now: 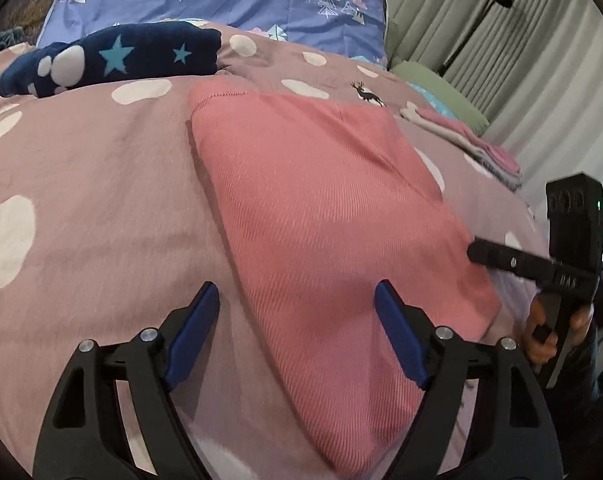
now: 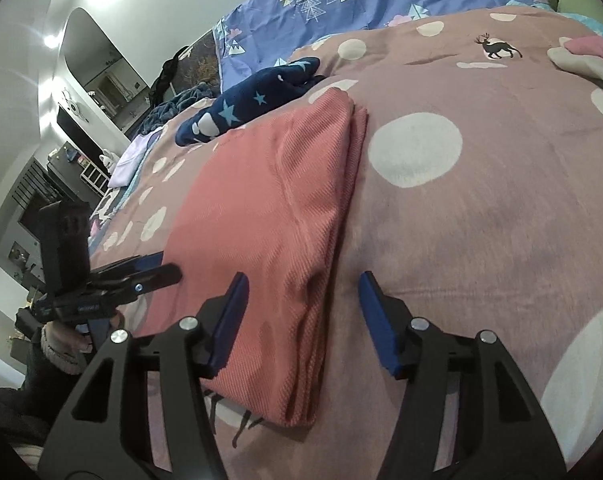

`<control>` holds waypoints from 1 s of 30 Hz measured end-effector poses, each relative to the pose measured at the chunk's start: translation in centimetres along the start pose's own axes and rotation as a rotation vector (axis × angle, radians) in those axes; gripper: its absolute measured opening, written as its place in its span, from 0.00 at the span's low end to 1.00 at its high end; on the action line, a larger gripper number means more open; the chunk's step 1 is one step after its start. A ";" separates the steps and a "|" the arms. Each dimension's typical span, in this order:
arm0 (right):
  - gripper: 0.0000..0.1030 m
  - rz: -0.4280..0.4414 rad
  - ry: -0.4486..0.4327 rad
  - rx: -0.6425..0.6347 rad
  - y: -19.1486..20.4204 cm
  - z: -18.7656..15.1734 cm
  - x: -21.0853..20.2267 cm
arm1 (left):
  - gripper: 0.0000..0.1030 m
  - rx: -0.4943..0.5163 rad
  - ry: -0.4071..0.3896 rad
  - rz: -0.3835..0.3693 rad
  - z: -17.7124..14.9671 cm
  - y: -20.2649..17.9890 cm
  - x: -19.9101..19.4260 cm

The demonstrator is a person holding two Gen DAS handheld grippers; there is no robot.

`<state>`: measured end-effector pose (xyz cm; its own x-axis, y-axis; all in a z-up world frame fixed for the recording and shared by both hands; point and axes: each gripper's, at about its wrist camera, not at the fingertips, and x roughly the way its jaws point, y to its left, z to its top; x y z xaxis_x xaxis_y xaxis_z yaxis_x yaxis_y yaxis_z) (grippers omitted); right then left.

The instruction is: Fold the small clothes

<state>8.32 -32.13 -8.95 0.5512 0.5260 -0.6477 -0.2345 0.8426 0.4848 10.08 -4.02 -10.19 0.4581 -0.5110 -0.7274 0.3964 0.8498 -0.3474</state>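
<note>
We see a folded, ribbed coral-pink knit garment [image 1: 321,208] lying flat on the dotted mauve bed cover [image 1: 101,184]; our left claw [image 1: 297,304] and right claw [image 2: 301,292] gape empty above it.

Both views are dim and slightly soft, with even indoor light and only faint shadows along the pink cloth [image 1: 321,208]. In the right wrist view, a ceiling light [image 2: 51,40] flares white at ten o'clock, with streaks. Fisheye bending curves the bedspread [image 2: 481,208], and black corners frame each picture.
</note>
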 end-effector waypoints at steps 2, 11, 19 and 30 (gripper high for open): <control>0.56 0.019 0.002 0.009 0.0 0.3 0.1 | 0.78 -0.007 -0.001 -0.020 0.4 -0.1 0.5; 0.57 0.048 0.068 0.060 -1.4 2.7 2.7 | 0.78 -0.027 0.018 -0.092 1.5 0.4 2.0; 0.54 0.111 0.095 0.079 -2.2 5.8 6.5 | 0.79 -0.012 0.008 -0.101 3.1 0.4 3.8; 0.46 0.123 0.137 0.062 -1.9 3.6 4.4 | 0.65 -0.013 0.025 -0.186 2.1 1.6 2.5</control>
<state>14.07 -31.83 -10.68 0.4062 0.6388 -0.6535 -0.2412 0.7647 0.5976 13.52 -4.24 -11.31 0.3574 -0.6565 -0.6643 0.4622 0.7424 -0.4850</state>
